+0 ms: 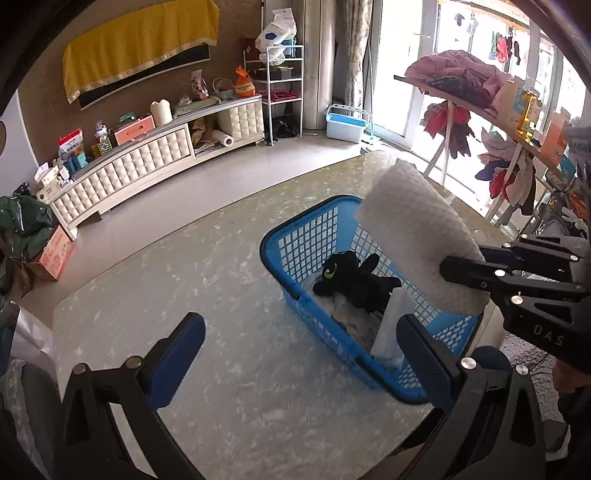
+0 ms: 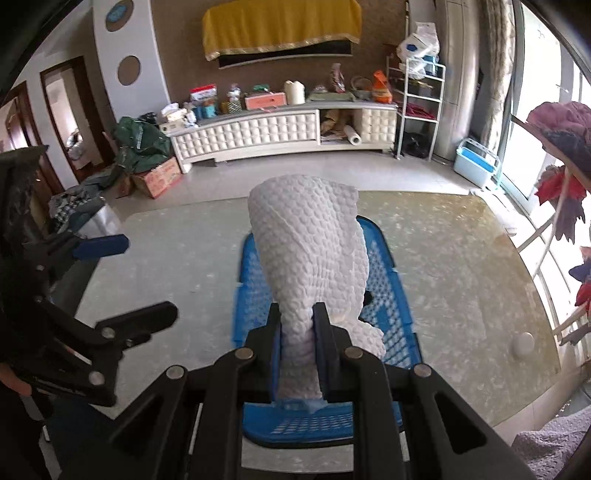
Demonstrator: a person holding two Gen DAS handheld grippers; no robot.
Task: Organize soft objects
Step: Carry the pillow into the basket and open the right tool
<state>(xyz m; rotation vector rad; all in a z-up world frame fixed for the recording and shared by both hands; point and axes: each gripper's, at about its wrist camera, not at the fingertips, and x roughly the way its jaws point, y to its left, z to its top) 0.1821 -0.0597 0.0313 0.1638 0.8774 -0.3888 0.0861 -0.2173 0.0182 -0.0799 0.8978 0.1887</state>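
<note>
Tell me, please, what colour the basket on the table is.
Blue; the basket shows best in the left wrist view.

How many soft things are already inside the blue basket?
2 visible: a black plush toy in the blue basket, lying on a pale fluffy item. More may be hidden underneath.

A cluttered cream tufted cabinet (image 2: pixel 280 129) lines the wall — yellow cloth (image 2: pixel 282 26) above, white wire shelf (image 2: pixel 421 107) beside.

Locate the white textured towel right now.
The white towel is pinched in the right gripper, held in the air above the blue basket; in the left wrist view it sits at right, over the black plush toy.
</note>
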